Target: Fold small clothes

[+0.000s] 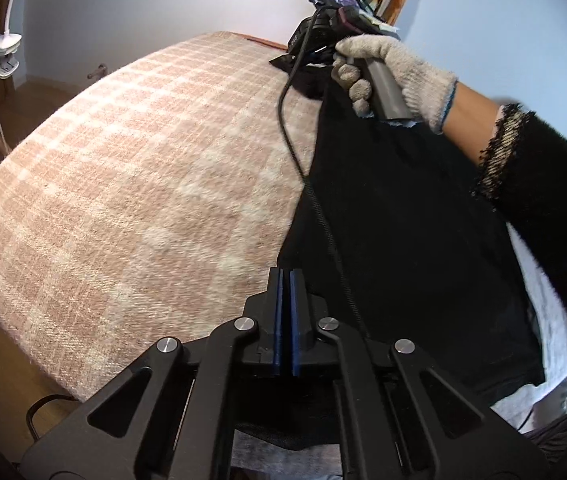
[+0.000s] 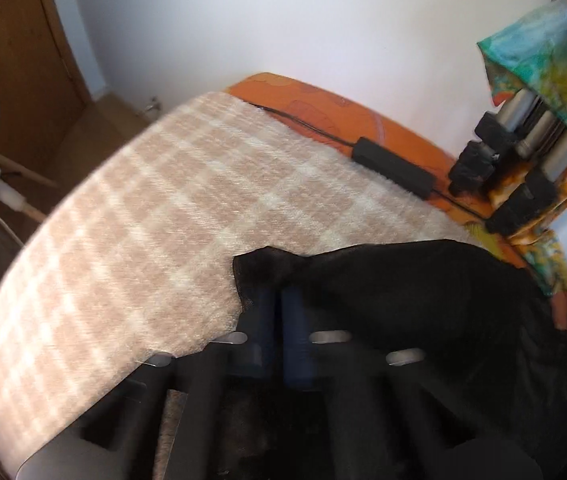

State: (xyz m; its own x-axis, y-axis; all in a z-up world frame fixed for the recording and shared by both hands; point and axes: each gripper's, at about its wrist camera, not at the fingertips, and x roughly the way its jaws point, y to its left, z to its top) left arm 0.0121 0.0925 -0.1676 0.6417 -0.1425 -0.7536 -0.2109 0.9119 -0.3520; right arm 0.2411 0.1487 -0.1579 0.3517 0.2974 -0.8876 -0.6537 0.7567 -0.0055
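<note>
A black garment [image 1: 407, 216] hangs stretched above the checked blanket [image 1: 143, 168], held up between my two grippers. My left gripper [image 1: 285, 276] is shut, its blue pads pressed together on the garment's lower left edge. In the left wrist view the right gripper [image 1: 315, 56], held in a gloved hand [image 1: 395, 72], grips the garment's far upper corner. In the blurred right wrist view my right gripper [image 2: 277, 292] is shut on the black garment [image 2: 423, 300], which drapes over its fingers and off to the right.
The blanket [image 2: 163, 208] covers a table with an orange cloth [image 2: 323, 108] at the far edge. A black power brick [image 2: 393, 166] and cable lie there. A white clip lamp [image 1: 3, 52] is at the left. A black cable [image 1: 307, 184] hangs from the right gripper.
</note>
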